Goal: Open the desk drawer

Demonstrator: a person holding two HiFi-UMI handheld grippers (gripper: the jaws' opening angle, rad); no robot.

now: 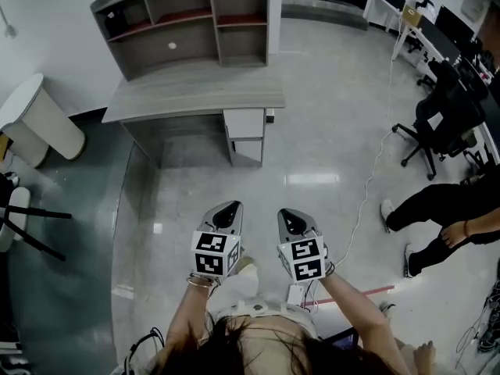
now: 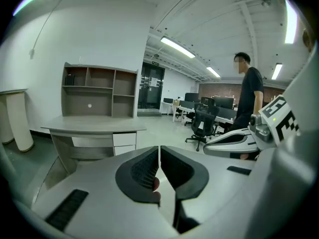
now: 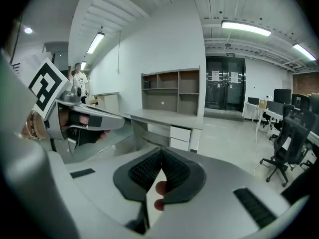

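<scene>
Head view shows left tool (image 1: 228,208) and right tool (image 1: 291,216) pressed together empty, desk drawers (image 1: 244,125) distant, detail indistinct.

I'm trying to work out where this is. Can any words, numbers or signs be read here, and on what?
None can be read.
Marker cubes: black-and-white square patterns, no letters.
Sign above the glass door: too small to read.
Sheets on that door: too small to read.
</scene>
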